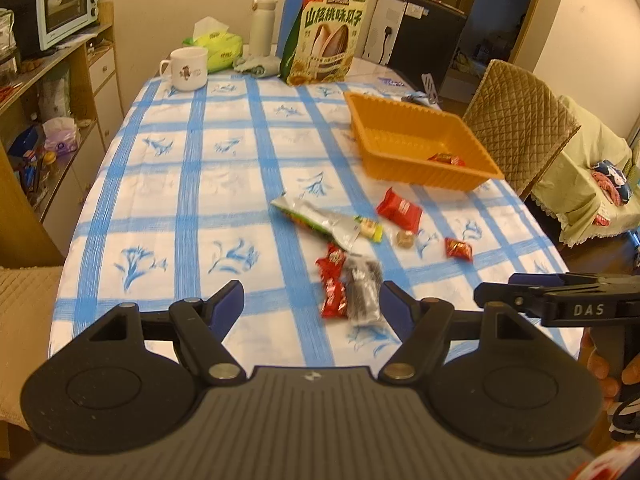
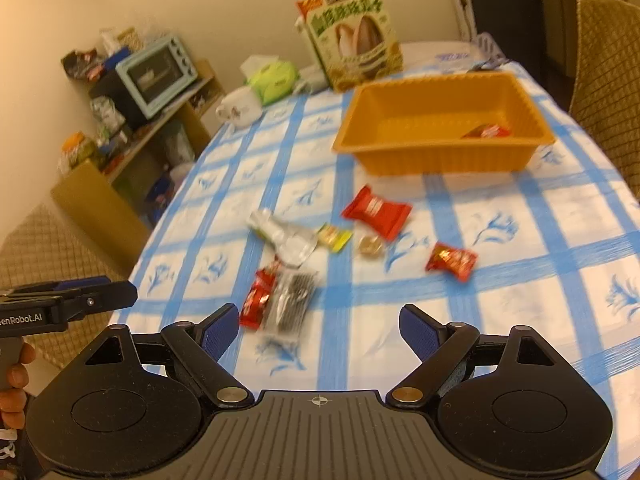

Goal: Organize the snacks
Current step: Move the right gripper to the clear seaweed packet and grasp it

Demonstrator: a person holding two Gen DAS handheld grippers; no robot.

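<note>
Left gripper [image 1: 312,300] hovers over the near table edge, jaws apart, nothing between the pads; right gripper [image 2: 316,326] is just beside it on the right, also spread and empty. Snacks sit mid-table on the blue checked tablecloth [image 1: 224,184], listed left to right: silver-green long packet [image 1: 316,218], small yellow candy [image 1: 370,229] touching its right end, red strip pack [image 1: 332,280] nearest the left gripper with a clear pack of dark bits [image 1: 362,286] pressed against its right side, a round brown sweet [image 1: 404,239], a big red packet [image 1: 399,209], and a small red packet [image 1: 459,249] off on its own. Orange basket [image 1: 420,168] is farther back on the right and already holds one red wrapper [image 1: 446,159]. Likely risks: the red strip and clear pack touch, so a pinch could drag both or shove one aside; flat crinkly film may slip from the pads; the two grippers are close and could clash going for the same cluster. Hard to tell: the right wrist view is blurred, wrapper print is unreadable, the clear pack's contents are unclear, and the basket's near wall hides part of its floor.
</note>
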